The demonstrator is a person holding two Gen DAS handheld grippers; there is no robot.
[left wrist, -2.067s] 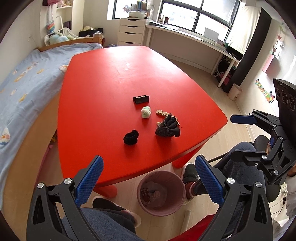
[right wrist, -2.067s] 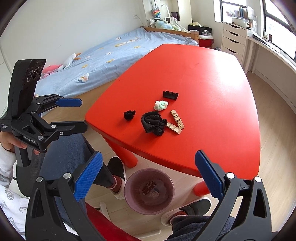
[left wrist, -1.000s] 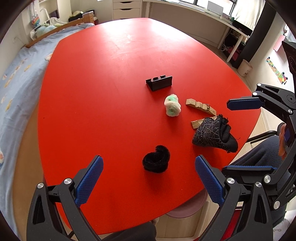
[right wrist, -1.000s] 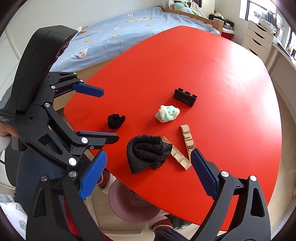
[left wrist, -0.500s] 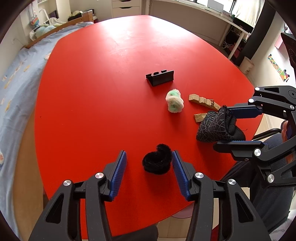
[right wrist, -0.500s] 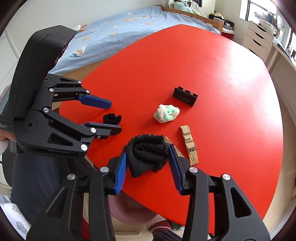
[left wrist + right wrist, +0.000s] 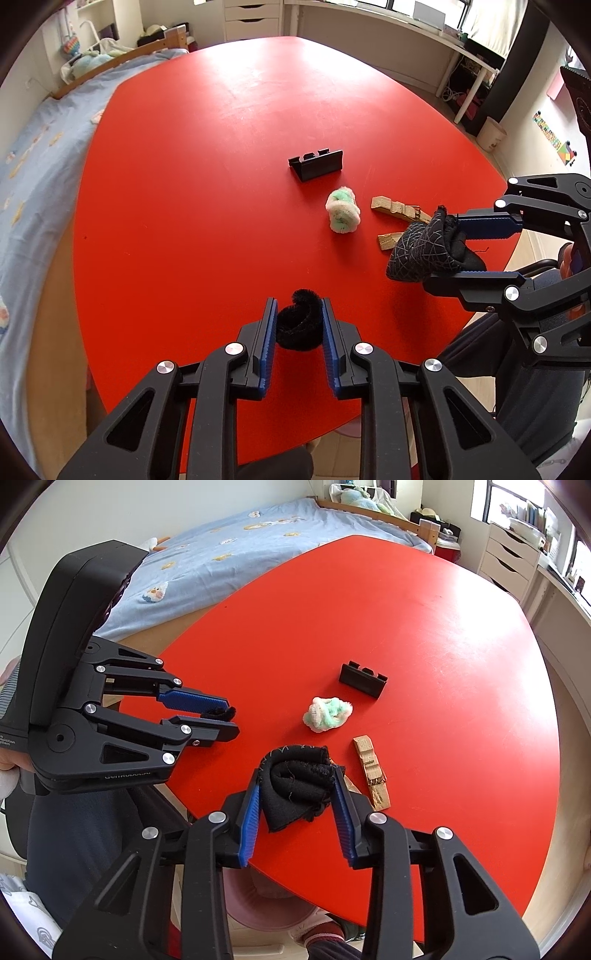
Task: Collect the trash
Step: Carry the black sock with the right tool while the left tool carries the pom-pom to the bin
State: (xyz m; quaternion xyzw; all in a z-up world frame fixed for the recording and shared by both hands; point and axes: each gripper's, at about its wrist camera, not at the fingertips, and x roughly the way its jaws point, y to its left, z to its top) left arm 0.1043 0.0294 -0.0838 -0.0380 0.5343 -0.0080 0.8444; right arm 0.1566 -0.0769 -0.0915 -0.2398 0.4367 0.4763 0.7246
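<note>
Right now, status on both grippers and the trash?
Left gripper just closed on small black fuzzy ring. Right gripper just closed on balled black knit sock. Both still on red table. Nothing in the way.

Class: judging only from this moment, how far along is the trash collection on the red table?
Done: nothing visibly binned. In hand: left gripper grips the black fuzzy ring; right gripper grips the black cloth. Left: green-white wad, wooden pieces, black bracket.
</note>
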